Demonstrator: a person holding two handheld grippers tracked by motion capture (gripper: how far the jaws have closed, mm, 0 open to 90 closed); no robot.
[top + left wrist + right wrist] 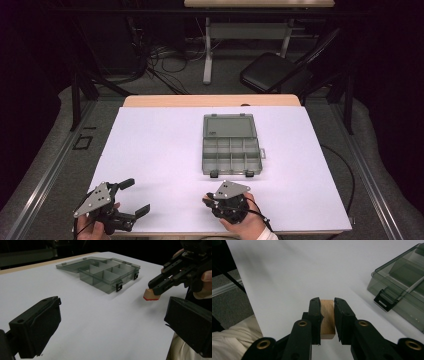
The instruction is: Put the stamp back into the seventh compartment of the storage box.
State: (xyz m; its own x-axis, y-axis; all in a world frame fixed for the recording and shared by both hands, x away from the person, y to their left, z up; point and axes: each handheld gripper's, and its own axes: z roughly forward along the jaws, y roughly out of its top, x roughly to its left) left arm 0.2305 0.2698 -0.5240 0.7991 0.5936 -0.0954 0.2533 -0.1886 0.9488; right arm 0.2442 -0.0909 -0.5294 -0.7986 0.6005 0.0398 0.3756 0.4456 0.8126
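A clear grey compartment box (232, 156) lies open on the white table cover (160, 145), its lid (229, 125) folded back flat. My right gripper (327, 302) is shut on a small wooden block (327, 319). From the left gripper view that block (151, 294) shows a red underside and hangs just above the cover in the right gripper (153, 288). In the high view the right gripper (212, 200) sits just in front of the box. My left gripper (136, 196) is at the front left, open and with nothing between its jaws.
The box's latches (119, 286) face the front edge. A black chair (272, 72), a desk frame and cables stand on the floor beyond the table. A cream sleeve (235, 340) lies at the table's front edge.
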